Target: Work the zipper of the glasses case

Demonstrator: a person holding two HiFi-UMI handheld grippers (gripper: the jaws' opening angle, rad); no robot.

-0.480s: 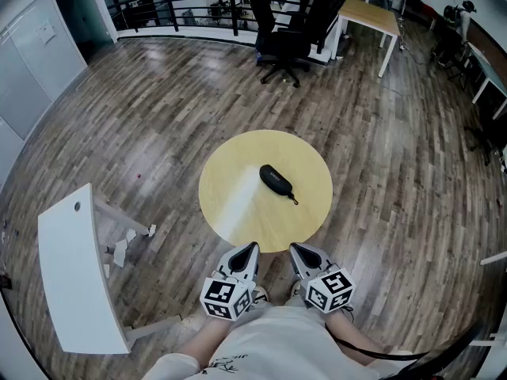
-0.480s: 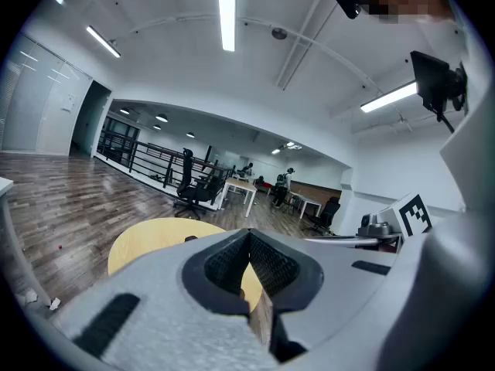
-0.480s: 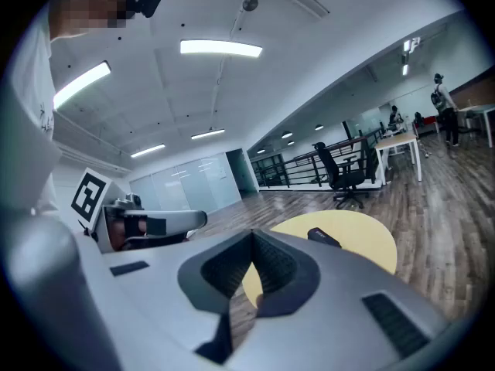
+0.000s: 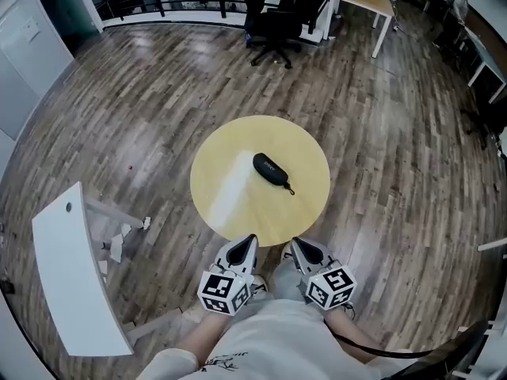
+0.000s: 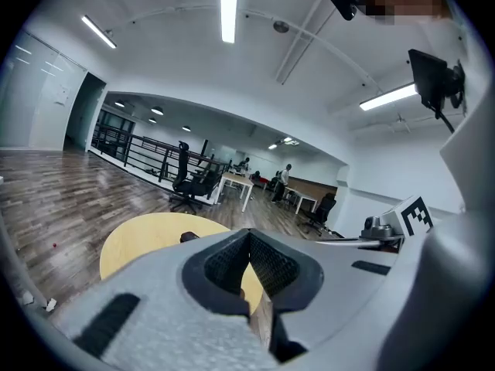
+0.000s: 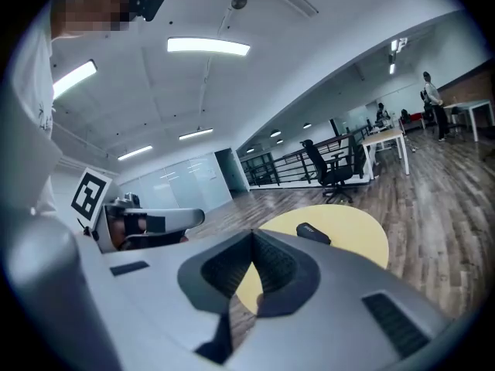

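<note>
A: How are the jaws of the left gripper point(image 4: 249, 240) seen?

B: They are seen pressed together at the tips in the left gripper view, and nothing is held between them. The same is seen of the right gripper point(image 4: 295, 244) in its own view: jaws together, nothing clamped.

A: Where are the two grippers held?

B: They are held side by side close to the person's body, tips pointed forward. In the head view the tips are found at the near rim of the round table point(image 4: 230, 204). A marker cube point(image 4: 222, 293) is carried at the rear of the left one.

A: And where is the glasses case point(image 4: 270, 170) placed relative to them?

B: It is laid flat on the table top, near the middle, ahead of both grippers and well apart from them. It is touched by neither. It is set on a slant, its far end turned to the left and its near end to the right. A small pull cord point(image 4: 291, 189) is seen trailing from the near end, on the right gripper's side.

A: What is seen beyond the table?

B: A wood plank floor point(image 4: 158, 93) is seen all round. A black office chair point(image 4: 273, 22) is stood far behind the table, and a white panel point(image 4: 71, 275) is propped at the left.
</note>
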